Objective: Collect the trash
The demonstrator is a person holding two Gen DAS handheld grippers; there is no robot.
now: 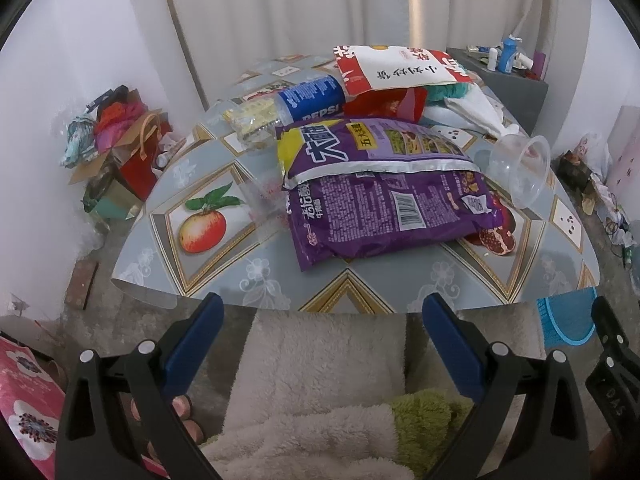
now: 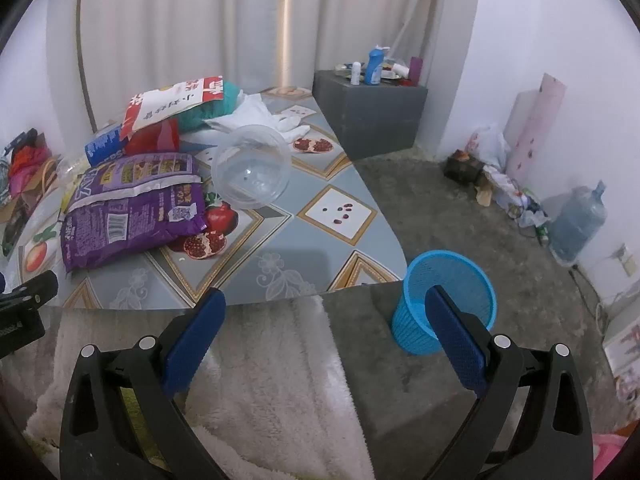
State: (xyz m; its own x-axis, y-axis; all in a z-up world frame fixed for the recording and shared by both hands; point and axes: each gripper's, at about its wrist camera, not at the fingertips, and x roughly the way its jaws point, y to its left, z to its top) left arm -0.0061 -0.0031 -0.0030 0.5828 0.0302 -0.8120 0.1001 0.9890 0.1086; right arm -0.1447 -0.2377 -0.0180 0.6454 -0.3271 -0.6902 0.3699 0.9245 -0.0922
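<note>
Trash lies on a low table [image 1: 352, 288] with a fruit-print cloth. A purple snack bag [image 1: 384, 192] lies in the middle, also in the right wrist view [image 2: 132, 204]. Behind it are a Pepsi bottle [image 1: 308, 100], a red-and-white bag [image 1: 400, 66] and a white glove [image 2: 260, 118]. A clear plastic cup [image 1: 520, 168] lies tipped at the right [image 2: 252, 168]. A blue mesh bin [image 2: 444, 300] stands on the floor by the table's near right corner. My left gripper [image 1: 322, 316] and right gripper [image 2: 324, 308] are open and empty, short of the table's near edge.
A grey box [image 2: 372, 116] with bottles on top stands behind the table. Bags and clutter pile by the left wall [image 1: 116, 148]. More clutter and a water jug [image 2: 576, 220] line the right wall. A fluffy white blanket [image 1: 320, 364] lies below the grippers.
</note>
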